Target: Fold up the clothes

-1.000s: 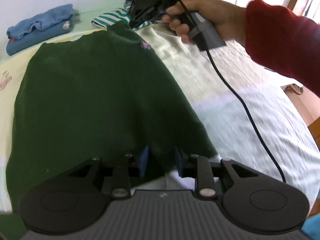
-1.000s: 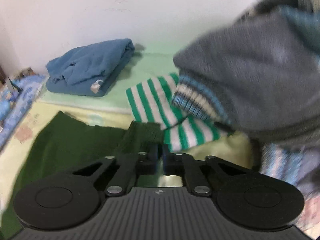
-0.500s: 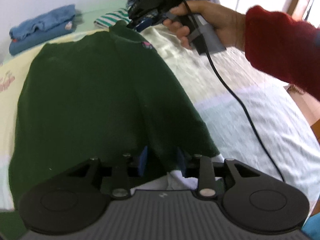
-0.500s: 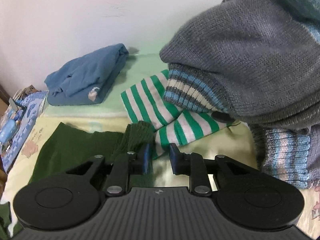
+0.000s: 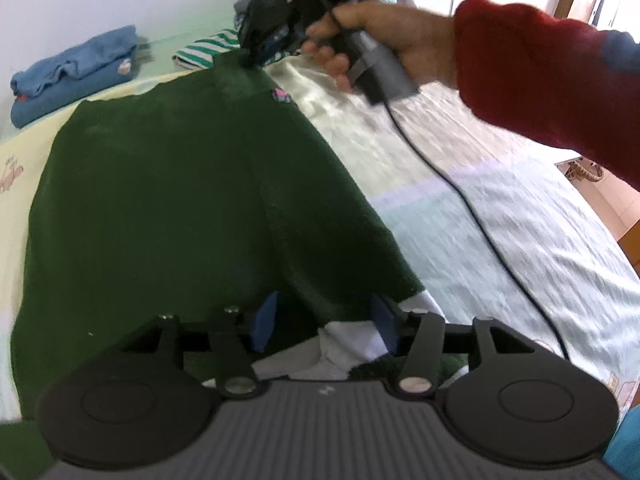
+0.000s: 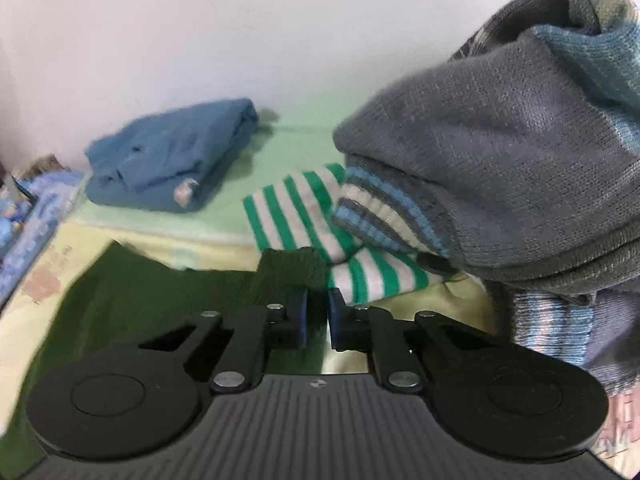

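Pale quilted bed sheet underneath everything. Spread flat across it, dark green sweater, ribbed neck end far off, hem nearest the left camera. Beyond the neck end, heaped grey knit with blue and white stripes at the cuff, overhanging a green-and-white striped garment. Farther back against the wall, folded blue garment, well apart from the sweater.

Left gripper low over the hem corner, jaws just opened wide, green cloth lying loose between the blue pads, neither pad pressing on it; white lining showing under the corner.

Right gripper at the neck end, jaws just drawn close together, only a narrow gap left, ribbed green edge pinched in it. Seen from the left camera, held by a hand in a red sleeve, black cable trailing down over the sheet.

Small pink-and-blue patch on the sweater near the neck.
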Demonstrator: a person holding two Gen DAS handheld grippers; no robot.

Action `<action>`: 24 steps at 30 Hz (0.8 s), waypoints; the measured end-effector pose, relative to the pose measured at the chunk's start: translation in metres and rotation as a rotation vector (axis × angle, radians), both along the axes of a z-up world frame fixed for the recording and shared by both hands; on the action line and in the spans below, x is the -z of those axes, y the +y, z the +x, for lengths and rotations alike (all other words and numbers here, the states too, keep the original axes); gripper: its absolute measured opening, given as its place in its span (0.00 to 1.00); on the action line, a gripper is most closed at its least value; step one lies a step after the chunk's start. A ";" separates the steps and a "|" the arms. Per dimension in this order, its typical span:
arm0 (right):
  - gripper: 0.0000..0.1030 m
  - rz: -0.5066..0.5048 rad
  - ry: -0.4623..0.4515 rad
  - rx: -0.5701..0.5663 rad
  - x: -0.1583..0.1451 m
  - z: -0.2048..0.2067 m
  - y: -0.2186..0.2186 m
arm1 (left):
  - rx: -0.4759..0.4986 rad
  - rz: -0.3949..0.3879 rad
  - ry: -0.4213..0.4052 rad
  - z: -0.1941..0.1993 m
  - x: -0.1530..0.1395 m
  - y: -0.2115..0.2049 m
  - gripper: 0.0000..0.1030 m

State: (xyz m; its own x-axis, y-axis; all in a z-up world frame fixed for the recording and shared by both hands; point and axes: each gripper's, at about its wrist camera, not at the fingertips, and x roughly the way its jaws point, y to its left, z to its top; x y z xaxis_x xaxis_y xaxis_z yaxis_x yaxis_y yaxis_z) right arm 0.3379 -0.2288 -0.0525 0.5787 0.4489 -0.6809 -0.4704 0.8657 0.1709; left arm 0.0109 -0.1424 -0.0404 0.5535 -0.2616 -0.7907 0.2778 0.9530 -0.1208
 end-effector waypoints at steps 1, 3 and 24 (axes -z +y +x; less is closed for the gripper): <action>0.11 -0.022 -0.021 -0.012 0.001 -0.002 0.002 | 0.002 -0.010 0.000 0.000 0.000 0.001 0.57; 0.15 -0.066 -0.064 -0.035 0.004 -0.005 0.005 | 0.003 -0.012 0.003 0.000 0.000 0.000 0.60; 0.25 0.068 0.084 -0.204 -0.020 -0.109 -0.015 | 0.020 -0.172 0.023 -0.033 -0.019 0.028 0.57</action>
